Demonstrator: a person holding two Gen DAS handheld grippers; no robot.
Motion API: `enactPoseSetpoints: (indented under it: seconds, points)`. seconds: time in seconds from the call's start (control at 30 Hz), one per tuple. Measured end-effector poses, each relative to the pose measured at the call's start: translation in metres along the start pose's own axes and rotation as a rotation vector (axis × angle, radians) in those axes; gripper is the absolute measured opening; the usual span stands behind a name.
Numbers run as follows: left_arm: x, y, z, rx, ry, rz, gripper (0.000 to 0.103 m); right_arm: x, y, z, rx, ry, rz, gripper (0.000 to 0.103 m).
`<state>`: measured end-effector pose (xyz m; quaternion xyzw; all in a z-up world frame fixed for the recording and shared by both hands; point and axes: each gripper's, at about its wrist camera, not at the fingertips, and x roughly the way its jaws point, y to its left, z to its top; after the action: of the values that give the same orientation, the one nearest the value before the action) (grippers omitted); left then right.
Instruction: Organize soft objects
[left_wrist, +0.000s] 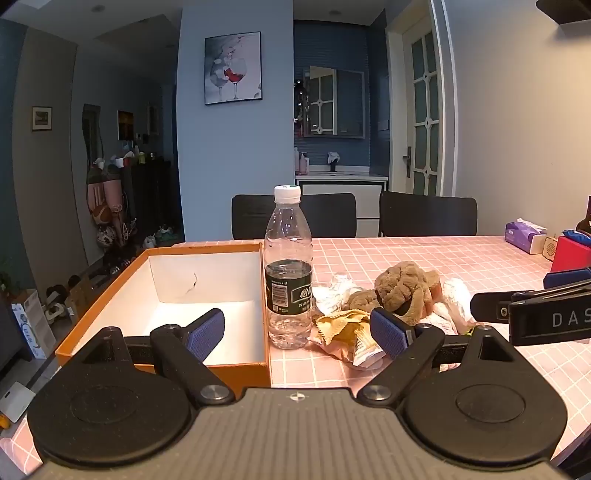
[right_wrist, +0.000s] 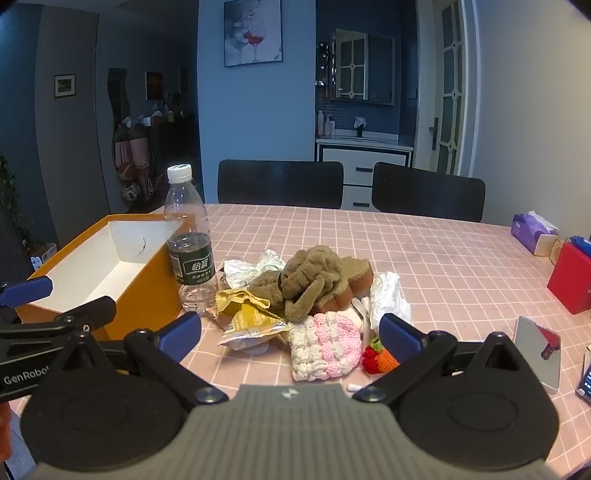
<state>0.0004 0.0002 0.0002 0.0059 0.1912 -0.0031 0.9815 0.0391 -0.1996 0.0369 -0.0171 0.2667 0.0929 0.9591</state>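
A brown plush toy (right_wrist: 314, 280) (left_wrist: 402, 288) lies in a heap on the pink checked table, with a pink and white crochet piece (right_wrist: 325, 345), a small red and orange crochet fruit (right_wrist: 380, 358), a yellow cloth (right_wrist: 240, 299) (left_wrist: 343, 321) and crumpled white wrappers (right_wrist: 389, 295) around it. An orange box (left_wrist: 162, 295) (right_wrist: 144, 299) with a white inside stands left of the heap. My left gripper (left_wrist: 297, 334) is open, hovering near the box's front corner. My right gripper (right_wrist: 290, 334) is open just short of the crochet piece. Neither holds anything.
A water bottle (left_wrist: 288, 266) (right_wrist: 190, 243) stands between the box and the heap. A tissue pack (right_wrist: 532, 232), a red box (right_wrist: 570, 280), a small mirror (right_wrist: 537, 352) and a phone (right_wrist: 585, 376) sit at the right. Two black chairs (right_wrist: 280, 182) stand behind the table.
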Motion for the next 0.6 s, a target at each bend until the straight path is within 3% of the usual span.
enactPoseSetpoints:
  seconds: [0.6]
  points:
    - [-0.0027,-0.0006,-0.0021,0.005,-0.018,0.005,0.103,0.0037,0.0029,0.0001,0.010,0.021,0.015,0.101]
